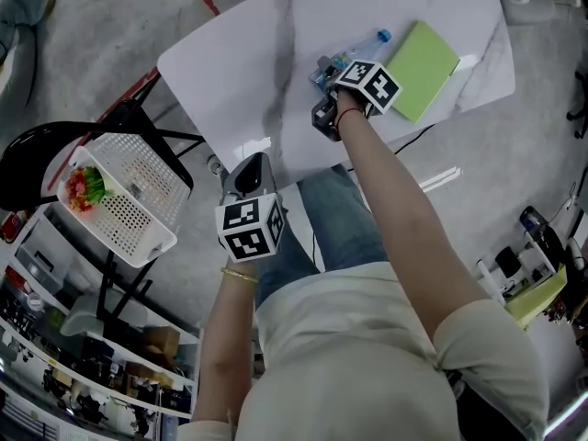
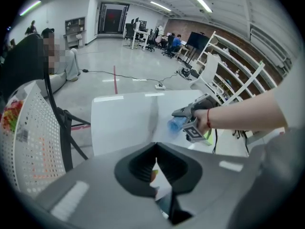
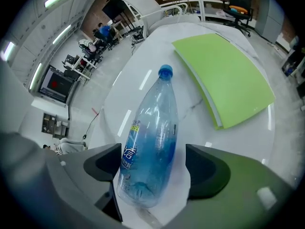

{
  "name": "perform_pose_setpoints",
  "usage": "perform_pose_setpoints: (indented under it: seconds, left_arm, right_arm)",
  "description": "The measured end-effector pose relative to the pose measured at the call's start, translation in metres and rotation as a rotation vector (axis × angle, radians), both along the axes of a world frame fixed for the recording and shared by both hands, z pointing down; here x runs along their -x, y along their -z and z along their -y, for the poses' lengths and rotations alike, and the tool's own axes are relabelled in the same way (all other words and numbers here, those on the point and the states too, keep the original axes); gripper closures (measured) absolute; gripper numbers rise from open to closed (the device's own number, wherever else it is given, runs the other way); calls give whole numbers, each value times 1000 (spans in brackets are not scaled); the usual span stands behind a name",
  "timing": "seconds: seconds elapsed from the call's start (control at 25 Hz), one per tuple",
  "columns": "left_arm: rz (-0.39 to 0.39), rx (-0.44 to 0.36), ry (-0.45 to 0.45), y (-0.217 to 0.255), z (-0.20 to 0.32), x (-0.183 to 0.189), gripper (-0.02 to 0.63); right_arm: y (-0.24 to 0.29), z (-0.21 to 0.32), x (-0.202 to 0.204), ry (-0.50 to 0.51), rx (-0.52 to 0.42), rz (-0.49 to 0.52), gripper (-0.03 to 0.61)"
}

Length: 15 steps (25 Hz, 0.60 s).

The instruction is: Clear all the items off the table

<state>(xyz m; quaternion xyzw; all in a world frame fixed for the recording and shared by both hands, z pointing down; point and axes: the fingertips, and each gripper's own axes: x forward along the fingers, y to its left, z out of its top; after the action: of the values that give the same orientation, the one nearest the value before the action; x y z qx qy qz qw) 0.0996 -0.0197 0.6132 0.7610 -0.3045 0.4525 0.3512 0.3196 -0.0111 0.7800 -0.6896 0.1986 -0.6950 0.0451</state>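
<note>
A clear plastic water bottle [image 3: 150, 147] with a blue cap and blue label lies on its side on the white table [image 1: 239, 72]. My right gripper [image 3: 152, 163] is open and straddles the bottle's base end, with a gap still showing beside its right jaw. In the head view the right gripper [image 1: 326, 85] covers most of the bottle [image 1: 363, 49]. A green book [image 1: 421, 69] lies flat just right of the bottle. My left gripper [image 1: 248, 177] hangs by the table's near edge, shut with nothing in it. From the left gripper [image 2: 156, 168] I see the right gripper [image 2: 188, 112] over the bottle [image 2: 175, 124].
A white perforated basket [image 1: 138, 191] rests on a black chair [image 1: 55, 145] left of the table, with a colourful packet [image 1: 84, 186] in it. A cable [image 1: 413, 141] runs under the table's right side. Shelving stands beyond the table [image 2: 228, 75].
</note>
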Motion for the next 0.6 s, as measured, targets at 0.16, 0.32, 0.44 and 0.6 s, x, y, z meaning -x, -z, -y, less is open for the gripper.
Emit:
perform_pose_setpoints:
  seconds: [0.16,0.32,0.44,0.6]
  left_arm:
    - [1,5,6,-2,-4,1,604]
    - [-4,7,13,-3,-7,2,604]
    - [-5,6,18,-3,-7,3,604]
    - [-9,4,26,-1,-7,3,604]
  right_arm:
    - [-5,1,6,11,4,32,202]
    - [-9,-2,8,28,9,39,244]
    - [-9,-2,7,46,6,43,249]
    - [-7,-3,6,74,6,58,252]
